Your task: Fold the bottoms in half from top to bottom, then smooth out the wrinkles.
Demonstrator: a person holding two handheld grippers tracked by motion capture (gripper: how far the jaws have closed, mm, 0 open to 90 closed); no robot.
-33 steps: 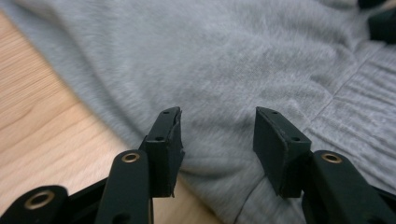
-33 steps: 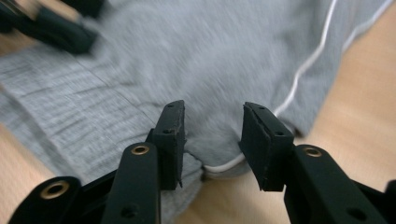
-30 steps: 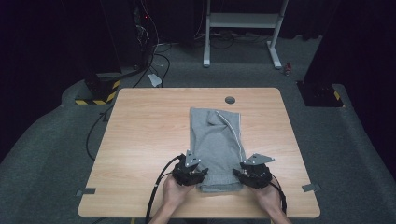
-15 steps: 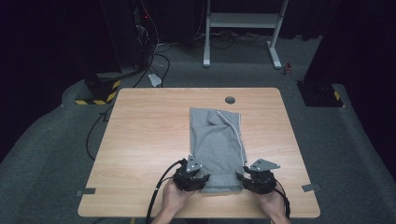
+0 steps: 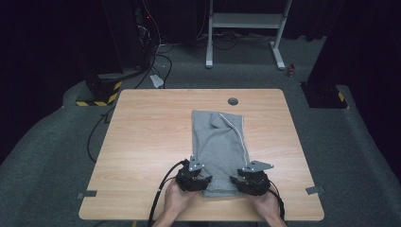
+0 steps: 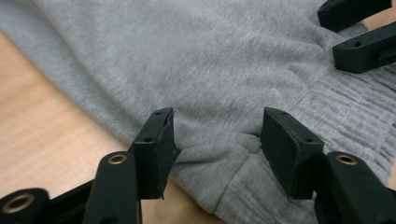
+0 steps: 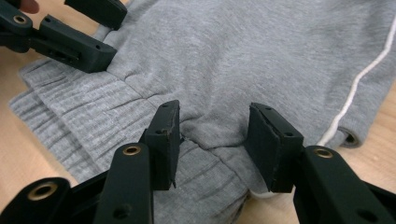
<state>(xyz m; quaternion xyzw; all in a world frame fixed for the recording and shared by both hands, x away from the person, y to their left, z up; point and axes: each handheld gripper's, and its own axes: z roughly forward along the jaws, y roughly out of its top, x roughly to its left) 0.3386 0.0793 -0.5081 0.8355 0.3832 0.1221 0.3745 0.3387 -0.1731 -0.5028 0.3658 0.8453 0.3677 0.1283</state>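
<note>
A grey sweat garment (image 5: 220, 142) with a white side stripe (image 7: 355, 88) lies folded lengthwise on the wooden table (image 5: 151, 137), its ribbed waistband (image 7: 70, 116) at the near end. My left gripper (image 6: 217, 140) stands over the waistband's left corner. Its jaws have just been opening, and a raised fold of fabric sits between the parted pads. My right gripper (image 7: 212, 137) is at the right corner in the same way, its jaws also just opening around a bunched fold. In the high view the left gripper (image 5: 201, 182) and right gripper (image 5: 239, 182) flank the waistband.
Bare wood lies to the left and far side of the garment. A round cable hole (image 5: 232, 100) sits near the table's far edge. Cables trail off the near edge by the left hand (image 5: 177, 201). Dark floor and a white frame (image 5: 246, 23) lie beyond.
Both hands have barely shifted, a touch toward the near edge. The garment lies as before.
</note>
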